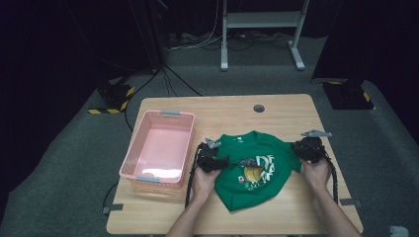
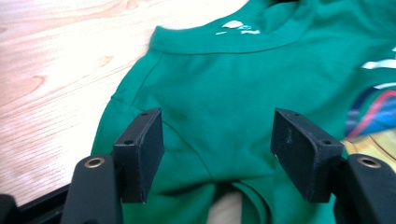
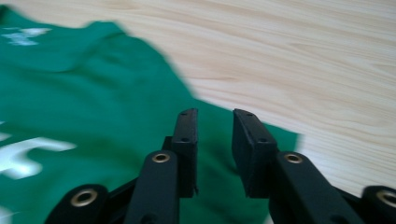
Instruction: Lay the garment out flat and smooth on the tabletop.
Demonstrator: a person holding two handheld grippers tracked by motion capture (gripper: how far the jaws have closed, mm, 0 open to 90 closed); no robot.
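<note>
Green T-shirt [image 1: 257, 165] flat on table [image 1: 281, 111]; hand-held grippers apart.

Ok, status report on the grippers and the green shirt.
Left gripper open over green shirt. Right gripper slightly open above sleeve. Shirt flat on table. Nothing blocking.

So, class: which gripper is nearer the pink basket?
Left. The left gripper sits just beside the pink basket; the right gripper is across the green shirt.

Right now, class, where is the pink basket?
In the high view, the pink basket stands at the table's left edge, just left of the left gripper.
</note>
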